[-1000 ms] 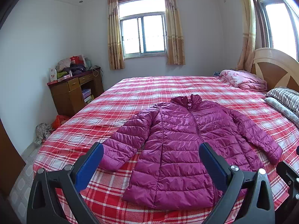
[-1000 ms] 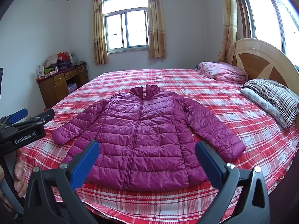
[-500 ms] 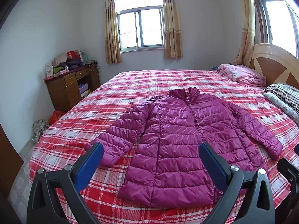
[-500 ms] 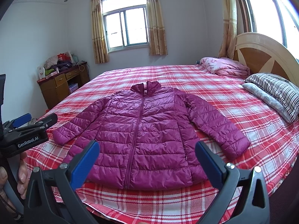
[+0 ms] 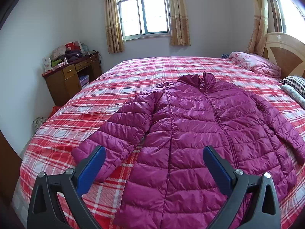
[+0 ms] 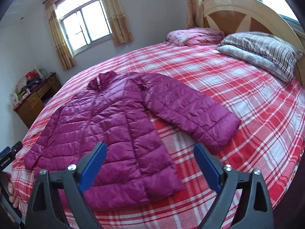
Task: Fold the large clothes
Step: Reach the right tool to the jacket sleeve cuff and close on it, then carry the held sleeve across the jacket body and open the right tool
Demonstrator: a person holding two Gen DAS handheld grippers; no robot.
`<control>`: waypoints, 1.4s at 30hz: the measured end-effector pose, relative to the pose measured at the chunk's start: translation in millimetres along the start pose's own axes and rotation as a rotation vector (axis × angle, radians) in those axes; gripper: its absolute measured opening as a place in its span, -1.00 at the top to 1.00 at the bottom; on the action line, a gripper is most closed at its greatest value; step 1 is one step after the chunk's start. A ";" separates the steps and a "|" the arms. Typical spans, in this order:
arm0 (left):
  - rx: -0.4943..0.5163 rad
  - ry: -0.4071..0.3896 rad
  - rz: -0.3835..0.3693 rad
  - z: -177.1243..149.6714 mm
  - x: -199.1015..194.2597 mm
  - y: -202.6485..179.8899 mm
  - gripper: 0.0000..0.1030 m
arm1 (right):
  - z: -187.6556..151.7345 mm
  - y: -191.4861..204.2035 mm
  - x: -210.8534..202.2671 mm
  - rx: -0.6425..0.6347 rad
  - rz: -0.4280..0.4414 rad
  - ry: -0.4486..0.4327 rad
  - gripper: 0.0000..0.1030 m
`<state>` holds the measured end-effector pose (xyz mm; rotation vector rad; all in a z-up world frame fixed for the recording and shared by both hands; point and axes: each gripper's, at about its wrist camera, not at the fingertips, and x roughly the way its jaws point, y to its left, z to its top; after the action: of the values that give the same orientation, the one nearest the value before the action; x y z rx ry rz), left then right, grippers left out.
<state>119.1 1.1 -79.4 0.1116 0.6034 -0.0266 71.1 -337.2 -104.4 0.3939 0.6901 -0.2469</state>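
A magenta quilted puffer jacket [image 5: 200, 133] lies flat, zipped and face up on a red plaid bed [image 5: 118, 87], sleeves spread out. It also shows in the right wrist view [image 6: 114, 126]. My left gripper [image 5: 153, 152] is open and empty, hovering above the jacket's lower left side, near the left sleeve cuff [image 5: 91, 156]. My right gripper [image 6: 149, 148] is open and empty, above the jacket's lower right hem, with the right sleeve [image 6: 190, 112] beyond it.
A folded pink blanket [image 6: 192, 35] and striped pillows [image 6: 261, 47] lie by the wooden headboard [image 6: 247, 17]. A cluttered wooden desk [image 5: 72, 74] stands left of the bed. The left hand-held gripper body [image 6: 7, 156] shows at the right view's left edge.
Both grippers have moved forward and closer to the jacket. The right gripper has swung towards the right sleeve and headboard side. Both stay open.
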 end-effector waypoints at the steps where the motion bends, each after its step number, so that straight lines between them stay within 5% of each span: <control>1: 0.010 0.005 0.006 2.1 9.7 -1.4 -0.98 | 3.3 -12.7 6.4 0.034 -0.019 0.011 -0.75; 8: 0.038 0.043 0.046 15.4 74.3 -4.0 -0.98 | 29.4 -79.4 43.5 0.223 -0.102 0.046 -0.64; 16: 0.018 0.085 0.098 24.7 131.8 -0.5 -0.98 | 36.4 -104.5 86.4 0.265 -0.172 0.121 -0.47; 18: 0.022 0.085 0.106 26.3 139.4 -2.0 -0.98 | 34.9 -103.6 90.5 0.243 -0.181 0.131 -0.31; 20: 0.030 0.092 0.108 28.0 148.1 -4.5 -0.98 | 35.7 -101.5 89.3 0.216 -0.181 0.127 0.23; 23: 0.028 0.104 0.107 29.8 158.1 -4.4 -0.98 | 41.9 -104.1 86.4 0.199 -0.169 0.119 0.66; 32: -0.027 0.101 0.121 41.9 171.6 15.5 -0.98 | 106.6 -95.9 69.2 0.060 -0.330 -0.013 0.77; 42: -0.062 0.122 0.108 38.7 177.3 25.7 -0.98 | 168.7 22.1 37.3 -0.268 -0.358 -0.236 0.77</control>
<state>288.4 23.7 -145.9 0.0865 0.7182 0.1041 202.3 -393.3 -4.6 -0.0192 0.5486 -0.5249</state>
